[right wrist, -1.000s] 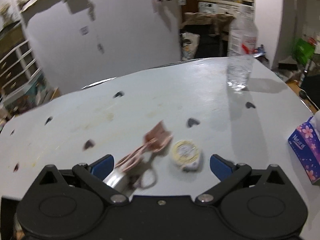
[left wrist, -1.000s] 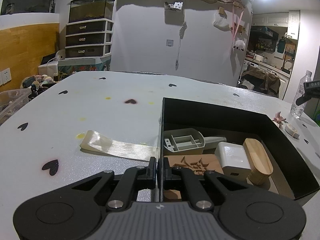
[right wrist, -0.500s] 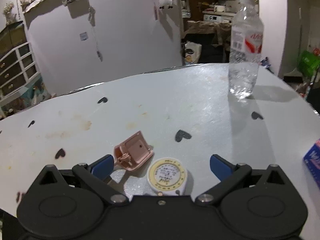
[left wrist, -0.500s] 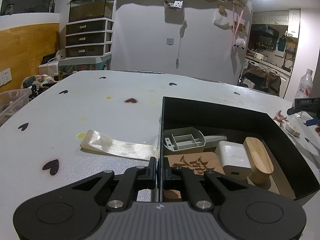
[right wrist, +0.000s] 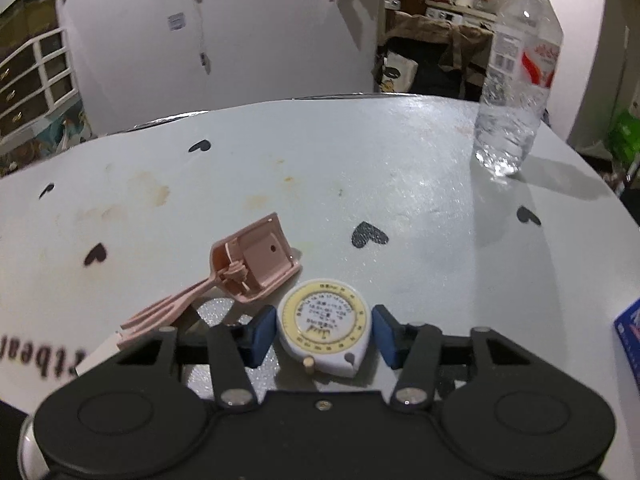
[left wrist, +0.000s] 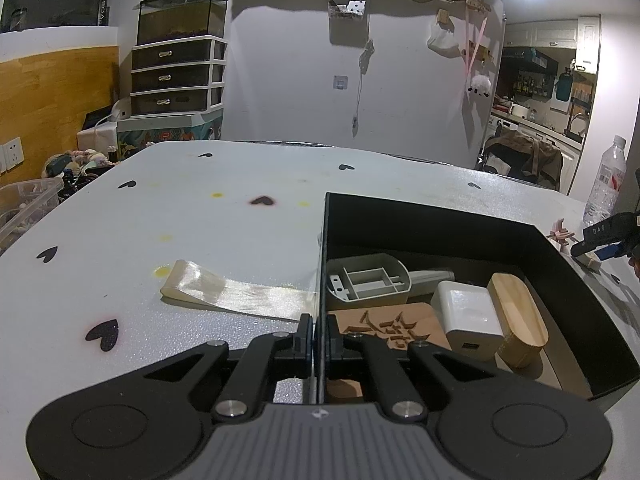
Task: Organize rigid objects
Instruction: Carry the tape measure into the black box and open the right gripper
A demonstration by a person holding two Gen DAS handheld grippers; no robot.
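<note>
My left gripper [left wrist: 319, 334] is shut on the left wall of a black box [left wrist: 440, 220]. In the box lie a grey scoop [left wrist: 368, 282], a carved wooden plaque [left wrist: 384, 328], a white charger [left wrist: 468, 314] and a wooden brush [left wrist: 518, 314]. In the right wrist view, my right gripper [right wrist: 322, 334] has its blue pads [right wrist: 258, 334] on both sides of a round white and yellow tape measure [right wrist: 324, 330], close to it, on the table. A pink scoop [right wrist: 248, 264] lies just left of it. The right gripper also shows in the left wrist view [left wrist: 608, 236].
A water bottle [right wrist: 516, 80] stands at the far right of the table. A shiny ribbon [left wrist: 236, 294] lies left of the box. A blue tissue pack [right wrist: 628, 344] is at the right edge. A white printed object [right wrist: 44, 360] is at the lower left.
My right gripper has moved forward and down over the tape measure, and its jaws have narrowed around it. The left gripper and the box have stayed still.
</note>
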